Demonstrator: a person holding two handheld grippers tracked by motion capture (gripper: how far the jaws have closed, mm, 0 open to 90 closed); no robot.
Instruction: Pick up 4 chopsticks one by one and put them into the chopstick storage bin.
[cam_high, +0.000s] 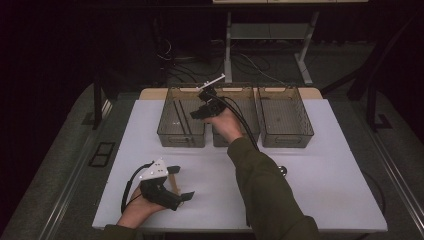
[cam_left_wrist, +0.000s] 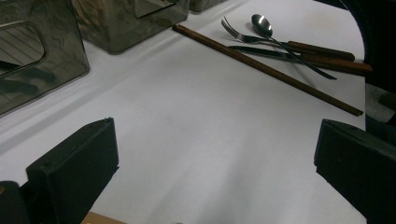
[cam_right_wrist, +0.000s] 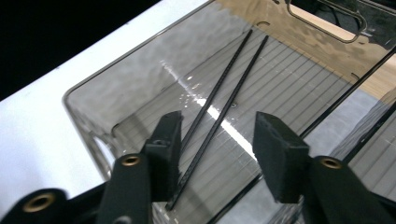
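Two slim black chopsticks (cam_right_wrist: 219, 109), ribbed bin (cam_right_wrist: 140, 79)

White table (cam_high: 320, 175), rectangular, on a dark floor. At the far edge, three smoky clear bins (cam_high: 285, 117) side by side, touching. In the left bin (cam_right_wrist: 140, 93), two black chopsticks (cam_right_wrist: 219, 107) lying crossed. On the bare top: one brown chopstick (cam_left_wrist: 266, 69), next to it fork (cam_left_wrist: 243, 37), spoon (cam_left_wrist: 262, 24), knife (cam_left_wrist: 280, 53) with wooden handles, overlapping.

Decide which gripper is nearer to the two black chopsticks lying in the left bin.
Right. The right gripper hangs directly over the black chopsticks in the left bin, jaws apart. The left gripper rests near the table's front edge, well away.
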